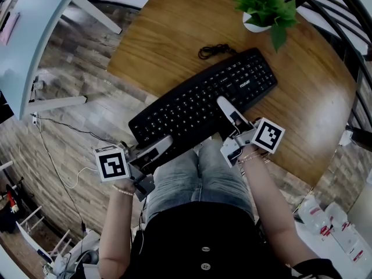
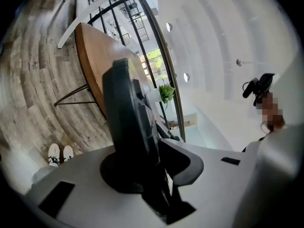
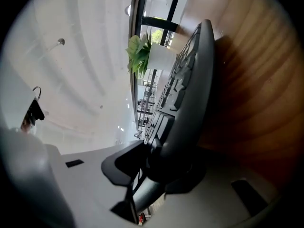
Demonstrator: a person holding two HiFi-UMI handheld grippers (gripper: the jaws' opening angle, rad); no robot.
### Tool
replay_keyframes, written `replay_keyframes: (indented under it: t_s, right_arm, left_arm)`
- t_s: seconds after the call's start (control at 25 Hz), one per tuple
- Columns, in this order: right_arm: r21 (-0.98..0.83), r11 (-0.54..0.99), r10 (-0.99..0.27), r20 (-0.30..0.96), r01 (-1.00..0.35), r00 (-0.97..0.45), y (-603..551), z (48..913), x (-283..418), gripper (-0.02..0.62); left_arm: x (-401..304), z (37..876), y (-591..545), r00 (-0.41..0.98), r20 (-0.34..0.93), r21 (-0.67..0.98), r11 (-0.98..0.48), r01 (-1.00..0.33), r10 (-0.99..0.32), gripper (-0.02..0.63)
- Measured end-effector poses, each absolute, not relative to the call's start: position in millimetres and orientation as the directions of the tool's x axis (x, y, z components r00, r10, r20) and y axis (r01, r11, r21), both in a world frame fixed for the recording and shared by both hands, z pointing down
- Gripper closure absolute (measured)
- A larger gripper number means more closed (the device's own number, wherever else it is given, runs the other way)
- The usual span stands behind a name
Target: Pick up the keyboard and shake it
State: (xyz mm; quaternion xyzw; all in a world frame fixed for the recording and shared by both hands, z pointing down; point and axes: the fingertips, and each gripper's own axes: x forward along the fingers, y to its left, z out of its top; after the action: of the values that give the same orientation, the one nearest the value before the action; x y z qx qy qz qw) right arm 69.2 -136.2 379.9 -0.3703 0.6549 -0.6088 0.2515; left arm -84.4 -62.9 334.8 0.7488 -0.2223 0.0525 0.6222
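Note:
A black keyboard [image 1: 203,100] lies slantwise across the near edge of the round wooden table [image 1: 174,34]. My left gripper [image 1: 165,143] clamps its near left corner, and in the left gripper view the keyboard [image 2: 126,108] stands edge-on between that gripper's [image 2: 142,160] jaws. My right gripper [image 1: 224,106] reaches over the front edge at mid-right, one finger lying on the keys. In the right gripper view the keyboard [image 3: 194,89] is pinched between the right gripper's [image 3: 156,163] jaws, keys facing left.
A potted green plant [image 1: 264,4] stands at the table's far right. The keyboard's coiled black cable [image 1: 216,51] lies behind it. A pale blue table [image 1: 29,34] stands at far left. My knees [image 1: 197,173] are under the table edge.

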Motion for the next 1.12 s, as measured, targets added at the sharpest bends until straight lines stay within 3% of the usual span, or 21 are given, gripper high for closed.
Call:
replay_keyframes:
  t_s: [0.44, 1.12]
  right_arm:
    - [-0.98, -0.007, -0.817, 0.119, -0.198, -0.564, -124.5, 376.1, 61.9, 0.457]
    - [-0.918, 0.19, -0.867, 0.01, -0.348, -0.498, -137.5, 286.8, 86.6, 0.457]
  left_arm:
    - [-93.8, 333.7, -57.8, 0.899, 0.37, 0.875, -0.238, -0.422, -0.234, 0.482]
    - [-75.9, 281.8, -74.6, 0.954, 0.209, 0.85, -0.442, -0.286, -0.215, 0.477]
